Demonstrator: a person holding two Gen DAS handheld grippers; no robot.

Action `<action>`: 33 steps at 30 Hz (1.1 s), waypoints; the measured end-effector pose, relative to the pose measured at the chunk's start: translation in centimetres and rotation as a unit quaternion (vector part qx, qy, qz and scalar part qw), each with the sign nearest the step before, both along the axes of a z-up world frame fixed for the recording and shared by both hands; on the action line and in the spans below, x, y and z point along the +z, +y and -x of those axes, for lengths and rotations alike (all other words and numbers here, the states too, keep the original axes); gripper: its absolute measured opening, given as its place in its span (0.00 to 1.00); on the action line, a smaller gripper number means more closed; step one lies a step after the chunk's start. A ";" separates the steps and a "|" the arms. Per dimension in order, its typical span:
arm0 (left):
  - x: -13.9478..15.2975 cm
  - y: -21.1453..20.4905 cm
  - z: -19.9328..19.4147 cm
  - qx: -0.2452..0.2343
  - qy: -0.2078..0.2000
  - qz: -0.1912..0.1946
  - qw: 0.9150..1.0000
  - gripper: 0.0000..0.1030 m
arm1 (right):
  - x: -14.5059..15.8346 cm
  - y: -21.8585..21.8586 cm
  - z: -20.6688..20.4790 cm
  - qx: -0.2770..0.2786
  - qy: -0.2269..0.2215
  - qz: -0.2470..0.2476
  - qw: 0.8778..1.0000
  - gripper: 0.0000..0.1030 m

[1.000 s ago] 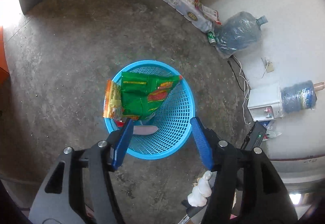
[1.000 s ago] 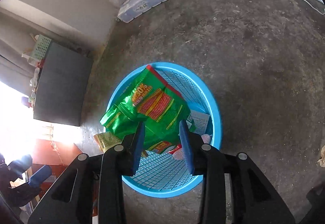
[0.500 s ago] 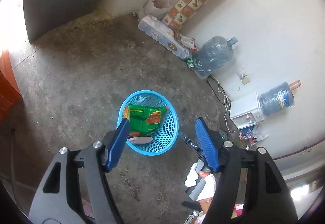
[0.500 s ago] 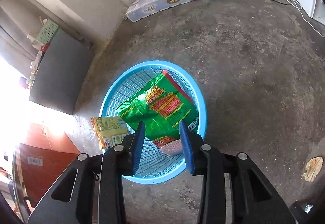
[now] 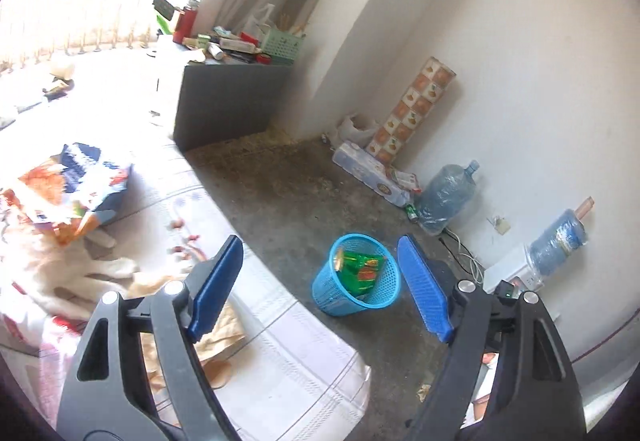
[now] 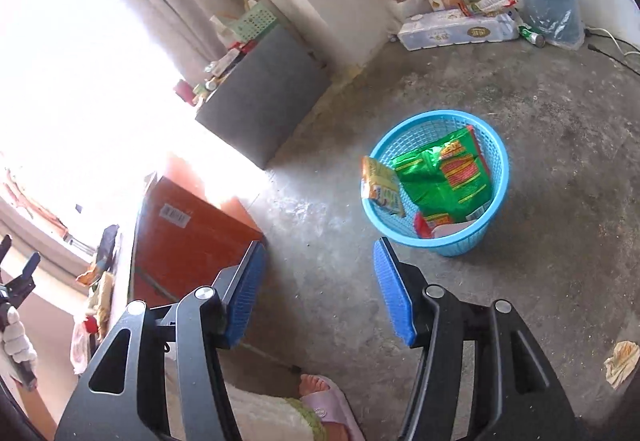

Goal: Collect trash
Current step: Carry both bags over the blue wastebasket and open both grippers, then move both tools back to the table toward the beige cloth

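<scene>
A blue mesh basket [image 5: 332, 293] stands on the concrete floor; it also shows in the right wrist view [image 6: 500, 169]. It holds a green snack bag [image 6: 444, 181], a yellow wrapper [image 6: 380, 189] leaning on its rim, and a red-and-white packet [image 6: 436, 227]. My left gripper [image 5: 320, 285] is open and empty, high above a bed, well back from the basket. My right gripper [image 6: 318, 291] is open and empty, above the floor short of the basket. A crumpled paper scrap [image 6: 622, 359] lies on the floor at the right.
A white bed [image 5: 296, 357] with crumpled brown paper [image 5: 216, 337] and colourful wrappers [image 5: 68, 189] lies at the left. A grey cabinet [image 5: 228, 101], toilet roll pack [image 5: 372, 175], water bottle [image 5: 444, 201] and dispenser [image 5: 516, 275] line the wall. An orange box [image 6: 184, 237] stands left.
Both grippers have pulled up and away from the basket, so it looks smaller. The right gripper's jaws have opened wider. The left view has swung up to show the bed and wall.
</scene>
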State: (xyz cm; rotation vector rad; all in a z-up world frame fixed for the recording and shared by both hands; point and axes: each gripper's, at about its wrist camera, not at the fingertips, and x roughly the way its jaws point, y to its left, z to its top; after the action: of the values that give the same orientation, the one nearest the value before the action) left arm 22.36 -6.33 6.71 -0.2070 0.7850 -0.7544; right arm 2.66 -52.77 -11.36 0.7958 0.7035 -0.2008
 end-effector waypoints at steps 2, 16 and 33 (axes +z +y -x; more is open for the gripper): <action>0.7 4.9 1.8 0.054 -0.017 -0.005 0.998 0.77 | 1.7 2.0 0.1 0.030 -0.015 -0.007 0.999 0.57; -6.4 20.5 9.0 0.204 0.024 -0.013 0.979 0.79 | 10.3 27.4 -10.4 0.338 -0.058 -0.052 0.938 0.65; -9.0 18.9 4.5 0.127 0.080 0.007 0.989 0.76 | 7.6 35.6 -17.2 0.324 0.049 0.005 0.945 0.65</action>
State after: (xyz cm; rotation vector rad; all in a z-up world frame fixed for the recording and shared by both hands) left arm 17.90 12.58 -2.33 -0.3779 0.8861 -0.5060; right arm 19.86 -17.21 -3.73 0.5103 1.0218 0.3546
